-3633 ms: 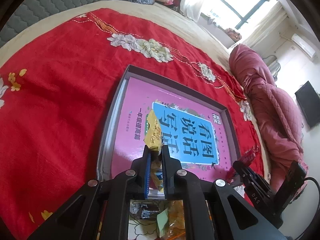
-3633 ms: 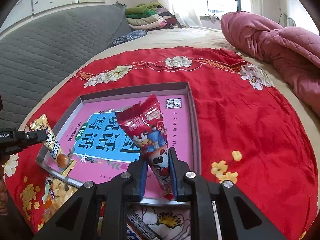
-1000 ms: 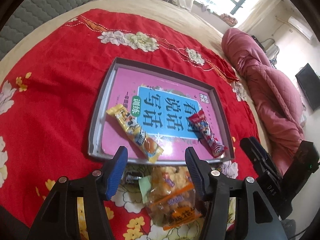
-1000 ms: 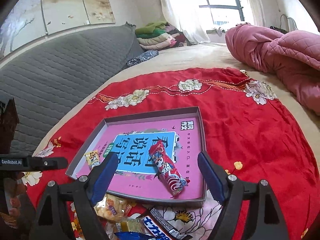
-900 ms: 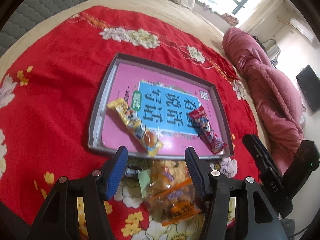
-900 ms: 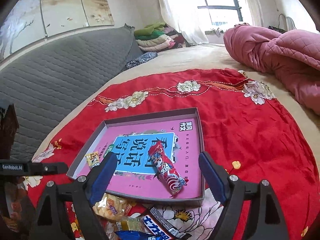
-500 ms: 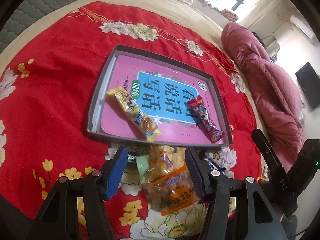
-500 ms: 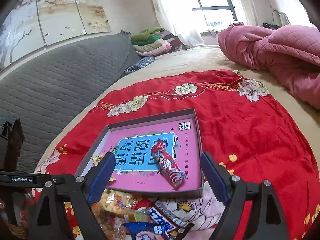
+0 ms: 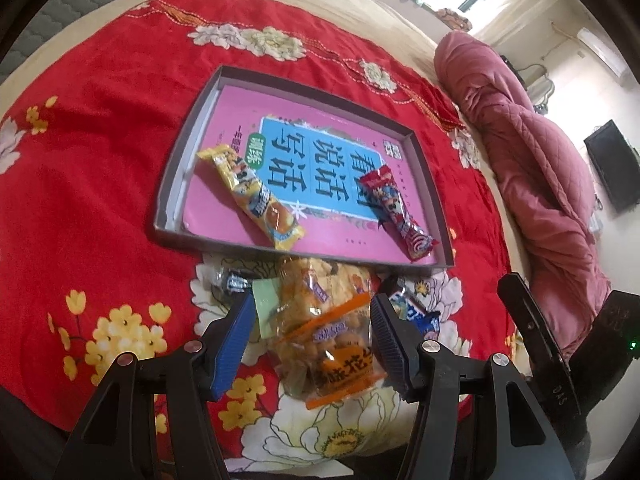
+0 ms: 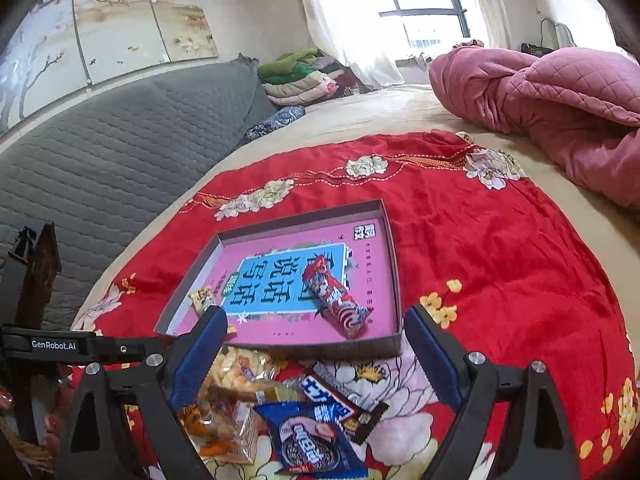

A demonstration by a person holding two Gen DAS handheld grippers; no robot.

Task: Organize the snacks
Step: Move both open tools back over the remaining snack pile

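Note:
A shallow grey tray (image 9: pixel 168 184) (image 10: pixel 394 280) lined with a pink book lies on the red cloth. In it rest a yellow snack bar (image 9: pixel 252 196) (image 10: pixel 202 298) and a red snack bar (image 9: pixel 396 208) (image 10: pixel 336 296). In front of the tray sits a loose pile: a clear bag of nut snacks (image 9: pixel 332 340) (image 10: pixel 228 376), a blue cookie pack (image 10: pixel 308 440) and a dark wrapped bar (image 10: pixel 336 400). My left gripper (image 9: pixel 312 312) is open, its fingers flanking the clear bag without pressing it. My right gripper (image 10: pixel 314 320) hovers over the pile, jaws opening, nothing gripped between them.
The red floral cloth (image 9: pixel 100 100) covers a beige bed. A pink quilt (image 10: pixel 560 112) is heaped at the right. A grey padded headboard (image 10: pixel 120 140) runs along the left, with folded clothes (image 10: pixel 304 76) at the back. A small dark candy (image 9: pixel 236 282) lies by the tray's near edge.
Both snack bars, earlier held in the grippers, now lie in the tray. Both grippers have drawn back toward the pile. The right jaws have spread wider.

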